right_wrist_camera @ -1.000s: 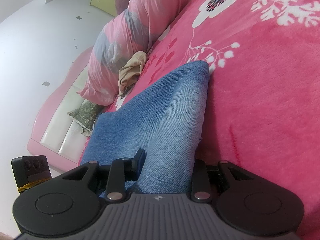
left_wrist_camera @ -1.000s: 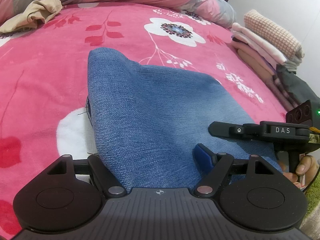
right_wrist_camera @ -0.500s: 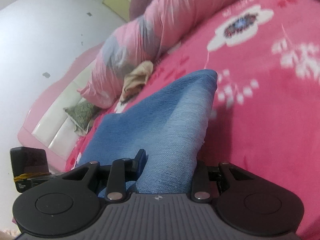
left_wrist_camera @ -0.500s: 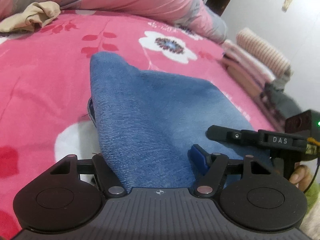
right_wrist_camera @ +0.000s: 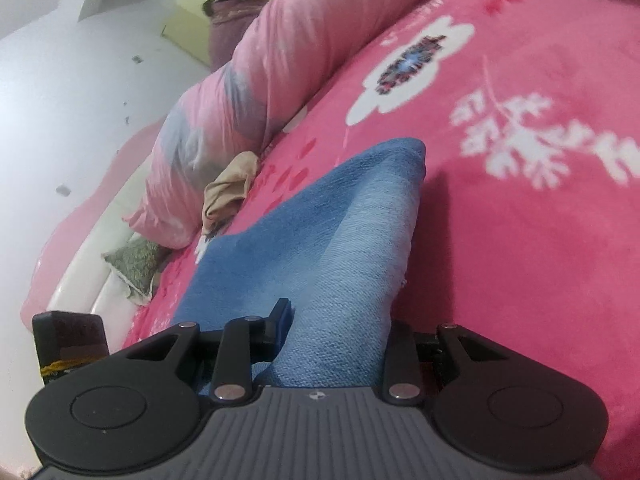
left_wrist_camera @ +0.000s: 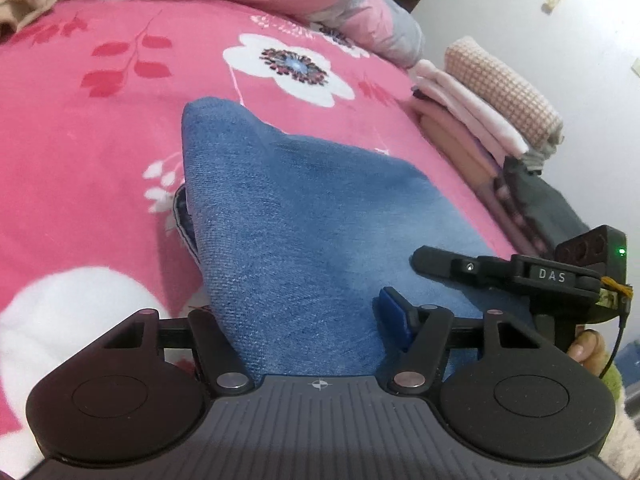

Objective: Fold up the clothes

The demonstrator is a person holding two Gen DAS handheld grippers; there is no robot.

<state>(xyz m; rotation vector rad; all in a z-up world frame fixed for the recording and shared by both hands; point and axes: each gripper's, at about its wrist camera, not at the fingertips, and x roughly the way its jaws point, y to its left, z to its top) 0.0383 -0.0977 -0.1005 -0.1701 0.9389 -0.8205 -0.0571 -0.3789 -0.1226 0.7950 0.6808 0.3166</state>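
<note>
A blue denim garment (left_wrist_camera: pixel 304 216) lies folded on the pink flowered bedspread (left_wrist_camera: pixel 88 152), its near edge raised off the bed by both grippers. My left gripper (left_wrist_camera: pixel 296 316) has the denim's near edge bunched between its fingers, and its jaws are closing on it. In the right wrist view my right gripper (right_wrist_camera: pixel 340 324) is shut on the same denim (right_wrist_camera: pixel 336 232), which stretches away from it to a rounded far corner. From the left wrist view, the right gripper (left_wrist_camera: pixel 428 260) shows side-on at the denim's right edge, with a hand under it.
A stack of folded clothes (left_wrist_camera: pixel 492 120) sits at the bed's right edge by the wall. A rolled pink quilt (right_wrist_camera: pixel 256 92) and a crumpled beige garment (right_wrist_camera: pixel 228 188) lie along the far side. A person (right_wrist_camera: pixel 236 8) sits beyond the quilt.
Both grippers have carried the denim's near edge across the bed. In the left wrist view the folded stack has come nearer. The left fingers have drawn closer together on the cloth.
</note>
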